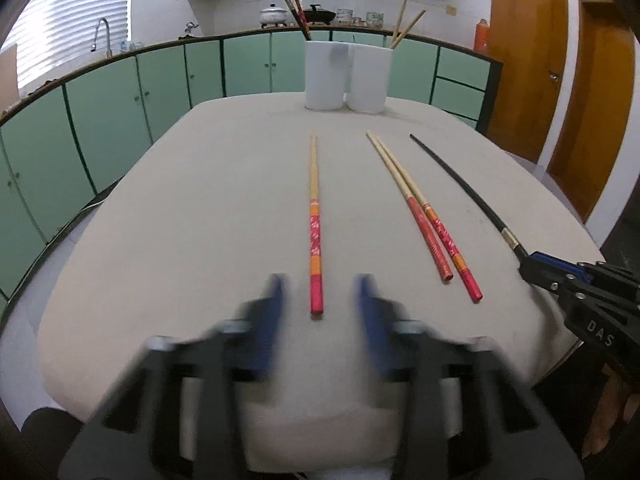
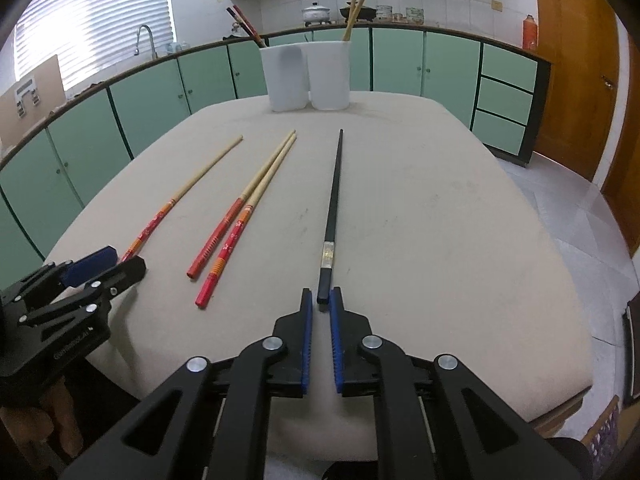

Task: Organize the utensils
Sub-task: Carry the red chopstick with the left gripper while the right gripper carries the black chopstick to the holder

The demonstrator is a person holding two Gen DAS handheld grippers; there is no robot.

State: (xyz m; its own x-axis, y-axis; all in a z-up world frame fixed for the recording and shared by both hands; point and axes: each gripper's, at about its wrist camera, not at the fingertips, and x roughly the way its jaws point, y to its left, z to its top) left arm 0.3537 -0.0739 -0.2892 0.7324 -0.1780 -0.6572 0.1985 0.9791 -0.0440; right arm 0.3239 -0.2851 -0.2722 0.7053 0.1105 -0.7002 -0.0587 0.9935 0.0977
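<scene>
now the right tongs [image 2: 319,300] sit low in the centre of the right wrist view, nearly closed around the butt end of the black chopstick [image 2: 334,196]; whether the pads actually touch it i cannot tell. in the left wrist view the left tongs [image 1: 320,300] are spread wide and blurred, straddling the red end of the single red-and-bamboo chopstick [image 1: 314,216] in mid-frame. the pair of red-handled chopsticks [image 1: 420,208] lies just right of it.

to do this well, i'd say close squarely on each handle end, lift level so the tip doesn't drag, then steer to the matching white cup: the left cup [image 1: 326,76] at upper centre holds dark and red sticks, the right cup [image 1: 370,78] holds bamboo ones.

the table [image 1: 180,200] is a pale beige, rounded, slightly scuffed top. behind it, green cabinets, a sink tap at upper left, pots on the counter, wooden doors at right.
</scene>
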